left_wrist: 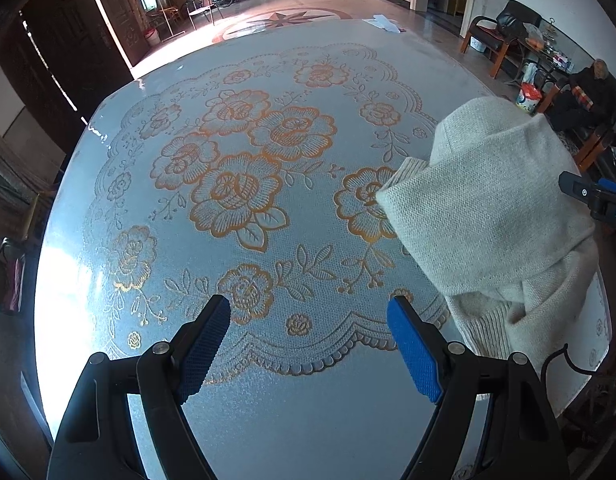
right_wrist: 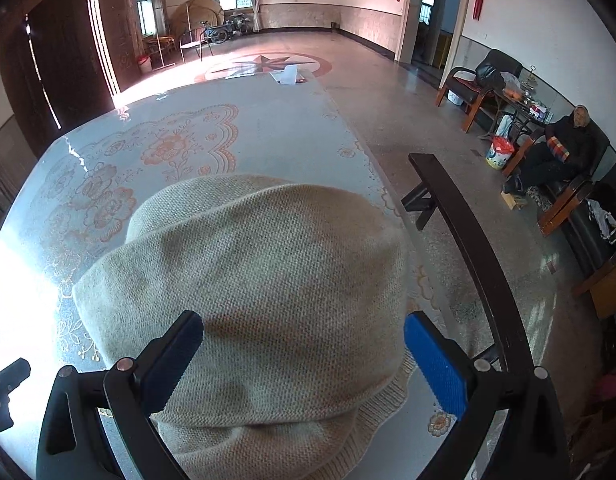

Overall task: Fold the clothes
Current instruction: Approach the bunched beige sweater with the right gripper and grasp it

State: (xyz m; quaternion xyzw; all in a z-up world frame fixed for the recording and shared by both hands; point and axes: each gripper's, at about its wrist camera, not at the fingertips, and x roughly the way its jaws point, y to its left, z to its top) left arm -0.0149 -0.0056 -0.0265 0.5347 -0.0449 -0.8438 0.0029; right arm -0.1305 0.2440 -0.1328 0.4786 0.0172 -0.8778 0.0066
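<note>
Directly beneath the right gripper (right_wrist: 303,354) (jaws wide) lies the folded sweater (right_wrist: 259,280).

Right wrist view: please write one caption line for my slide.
Open right gripper above a folded cream knit sweater on a table with a floral tablecloth.
</note>
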